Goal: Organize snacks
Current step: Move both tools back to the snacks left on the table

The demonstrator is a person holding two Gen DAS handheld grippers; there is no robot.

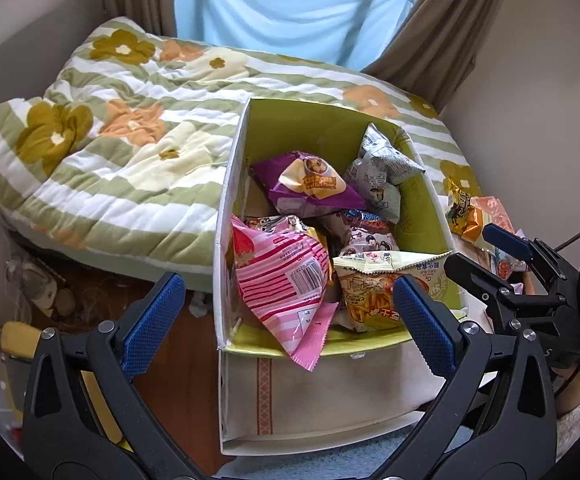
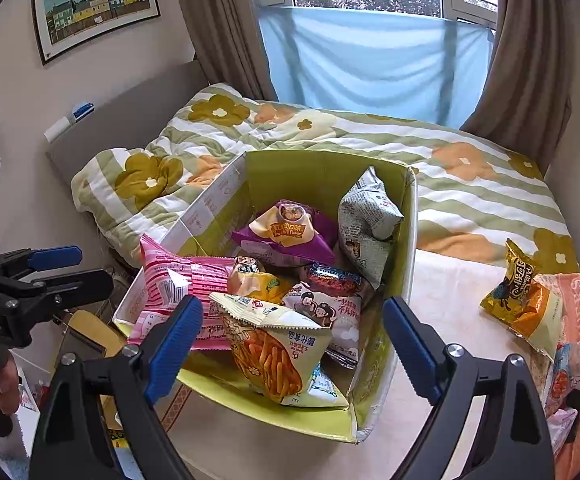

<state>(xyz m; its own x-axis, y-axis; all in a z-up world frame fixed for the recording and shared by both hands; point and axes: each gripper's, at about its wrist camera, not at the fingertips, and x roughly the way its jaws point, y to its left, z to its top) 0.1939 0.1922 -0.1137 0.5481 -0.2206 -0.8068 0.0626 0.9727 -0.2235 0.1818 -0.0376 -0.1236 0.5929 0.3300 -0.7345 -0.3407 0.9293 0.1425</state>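
A cardboard box with a yellow-green inside (image 1: 426, 200) (image 2: 406, 240) holds several snack bags: a pink striped bag (image 1: 282, 276) (image 2: 170, 284), a purple bag (image 1: 310, 184) (image 2: 290, 232), a newspaper-print bag (image 1: 382, 168) (image 2: 366, 212) and a fries bag (image 1: 374, 292) (image 2: 274, 344). My left gripper (image 1: 290, 320) is open and empty, just before the box's near end. My right gripper (image 2: 290, 344) is open and empty, its fingers either side of the fries bag, above it. The right gripper also shows in the left wrist view (image 1: 486, 248), the left one in the right wrist view (image 2: 70, 268).
More snack bags lie on the white table right of the box: a yellow-orange bag (image 2: 522, 300) (image 1: 466, 212) and a red-white bag (image 2: 578, 368). A flowered quilt (image 1: 110, 140) (image 2: 470, 184) covers the bed behind. Clutter lies on the floor at left (image 1: 38, 288).
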